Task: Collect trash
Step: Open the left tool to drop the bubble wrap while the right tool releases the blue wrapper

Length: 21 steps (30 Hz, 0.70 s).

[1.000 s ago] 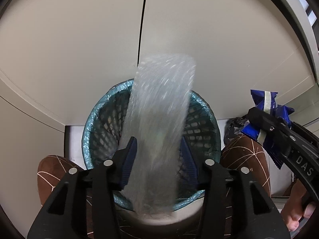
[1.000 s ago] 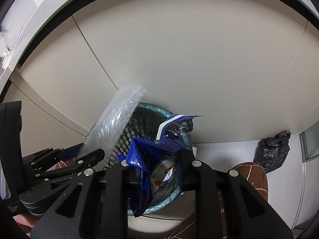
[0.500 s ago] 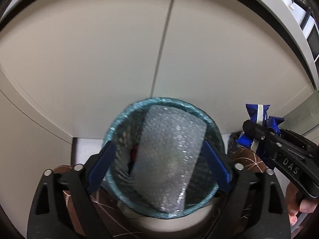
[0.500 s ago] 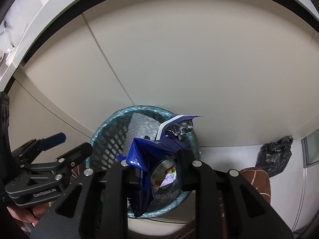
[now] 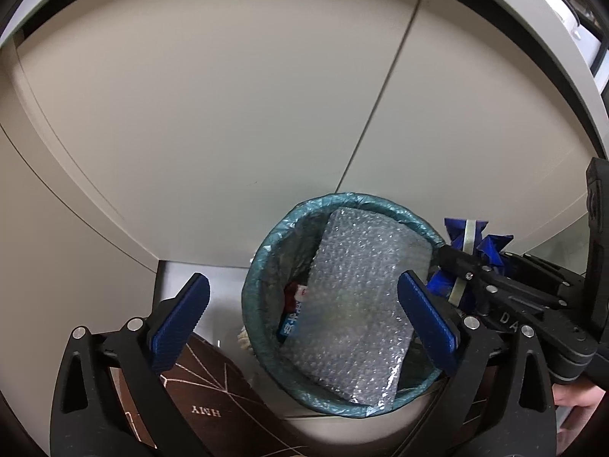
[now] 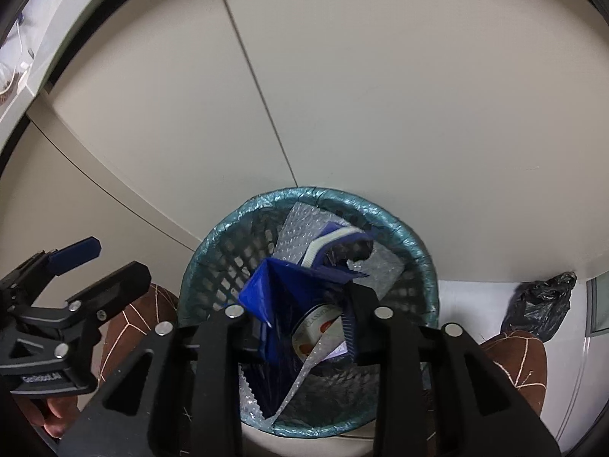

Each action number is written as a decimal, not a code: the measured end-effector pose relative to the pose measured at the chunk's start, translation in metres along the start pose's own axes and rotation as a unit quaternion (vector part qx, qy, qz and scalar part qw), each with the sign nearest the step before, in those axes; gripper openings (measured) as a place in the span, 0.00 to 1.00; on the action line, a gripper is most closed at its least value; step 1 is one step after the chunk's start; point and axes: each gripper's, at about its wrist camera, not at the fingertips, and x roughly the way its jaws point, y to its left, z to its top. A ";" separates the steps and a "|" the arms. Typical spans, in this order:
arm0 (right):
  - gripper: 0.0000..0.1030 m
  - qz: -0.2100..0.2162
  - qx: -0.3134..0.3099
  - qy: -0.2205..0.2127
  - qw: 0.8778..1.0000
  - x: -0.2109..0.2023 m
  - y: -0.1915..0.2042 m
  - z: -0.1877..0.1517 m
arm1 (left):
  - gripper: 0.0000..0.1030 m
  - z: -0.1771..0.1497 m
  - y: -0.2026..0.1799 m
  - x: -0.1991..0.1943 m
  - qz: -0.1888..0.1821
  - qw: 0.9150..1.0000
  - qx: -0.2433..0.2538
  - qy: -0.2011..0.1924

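Observation:
A mesh trash bin (image 5: pixel 266 262) with a teal liner stands on the floor against beige cabinet doors. A bubble wrap sheet (image 5: pixel 354 304) lies inside it, leaning on the rim. My left gripper (image 5: pixel 304 320) is open and empty above the bin's left side. My right gripper (image 6: pixel 304 327) is shut on a crumpled blue snack wrapper (image 6: pixel 274 289) and holds it over the bin (image 6: pixel 415 251). The wrapper also shows in the left wrist view (image 5: pixel 468 240). The left gripper shows in the right wrist view (image 6: pixel 95 266).
Beige cabinet doors (image 5: pixel 228 114) rise right behind the bin. Brown patterned slippers (image 5: pixel 213 400) are beside the bin on both sides. A black plastic bag (image 6: pixel 540 304) lies on the floor to the right. Other trash (image 5: pixel 293 312) lies in the bin.
My left gripper opened and let go of the bubble wrap, which dropped into the bin. The left gripper shifted left. The right gripper moved over the bin with the wrapper.

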 end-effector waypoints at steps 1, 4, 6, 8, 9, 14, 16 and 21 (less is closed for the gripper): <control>0.30 -0.001 -0.002 0.002 1.000 0.003 0.002 0.001 | 0.94 -0.001 0.002 0.000 -0.001 1.000 -0.001 0.001; 0.36 -0.004 -0.009 0.010 1.000 0.011 0.006 -0.002 | 0.94 0.000 0.005 0.002 0.003 1.000 -0.004 0.002; 0.41 -0.006 -0.009 0.012 1.000 0.014 0.008 -0.004 | 0.94 0.001 0.008 0.002 0.002 1.000 -0.006 0.002; 0.50 -0.010 -0.006 0.014 1.000 0.018 0.009 -0.005 | 0.94 0.001 0.010 0.002 0.001 1.000 -0.009 0.001; 0.52 -0.011 -0.004 0.014 1.000 0.019 0.009 -0.006 | 0.94 0.001 0.011 0.002 0.001 1.000 -0.010 0.000; 0.66 -0.016 0.005 0.014 1.000 0.019 0.005 -0.009 | 0.94 -0.003 0.012 0.005 0.004 1.000 -0.012 0.003; 0.71 -0.017 0.006 0.011 1.000 0.017 0.004 -0.008 | 0.94 -0.003 0.011 0.003 0.004 1.000 -0.013 0.002; 0.81 -0.016 0.008 -0.008 1.000 0.001 0.000 -0.006 | 0.94 -0.001 0.010 -0.004 0.004 1.000 -0.011 -0.006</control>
